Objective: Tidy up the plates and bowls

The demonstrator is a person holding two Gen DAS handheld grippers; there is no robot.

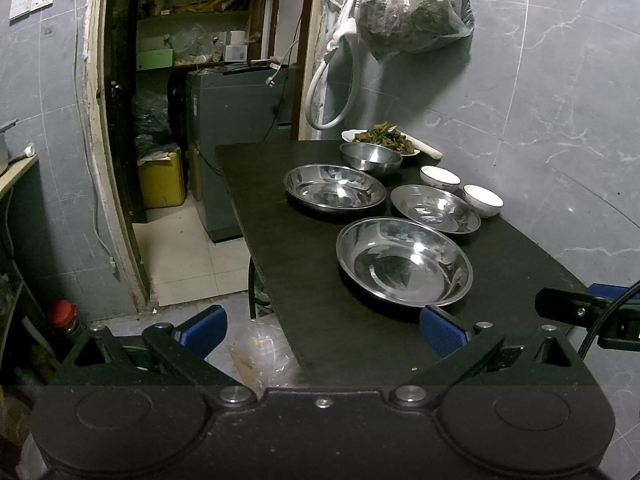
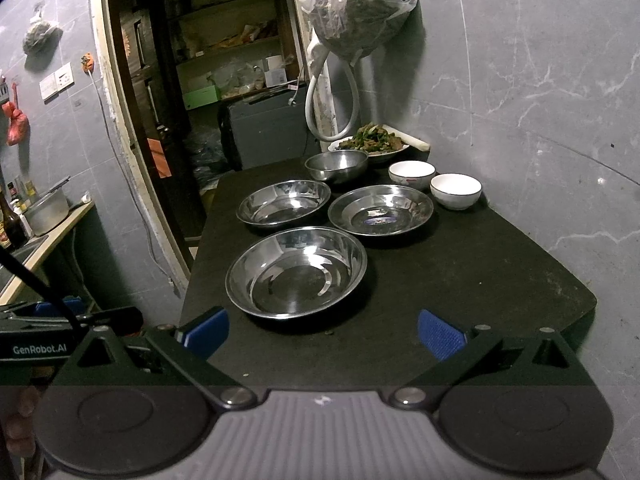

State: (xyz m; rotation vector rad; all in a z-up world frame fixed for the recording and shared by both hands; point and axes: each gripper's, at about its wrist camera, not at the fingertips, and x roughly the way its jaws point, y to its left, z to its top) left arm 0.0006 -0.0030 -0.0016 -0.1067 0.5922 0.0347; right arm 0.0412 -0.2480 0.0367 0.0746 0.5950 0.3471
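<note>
We are looking at what we judge to be the very start of the job: nothing is stacked yet. On the dark worktop every dish is sitting on its own. The nearest steel plate is lying just ahead of our right tool, whose blue pads are standing wide apart and gripping nothing. Behind it, two more steel plates are resting side by side, the left one and the right one, close but not overlapping as far as we can tell. Further back, a deeper steel bowl is sitting next to a plate of cooked food, which is up against the wall. Two white bowls are standing beside each other near the right-hand wall, each upright and separate.

Our left tool is hovering over the near left edge of the worktop, equally wide and empty; the nearest steel plate is sitting ahead of it and to the right.

So we are judging everything as left to do: nesting the three steel plates into one pile and the white bowls into another, and finding a place for the deep steel bowl. The food plate probably ought to stay where it is. The nearest plate looks like the natural first pick, being closest to both tools.
</note>
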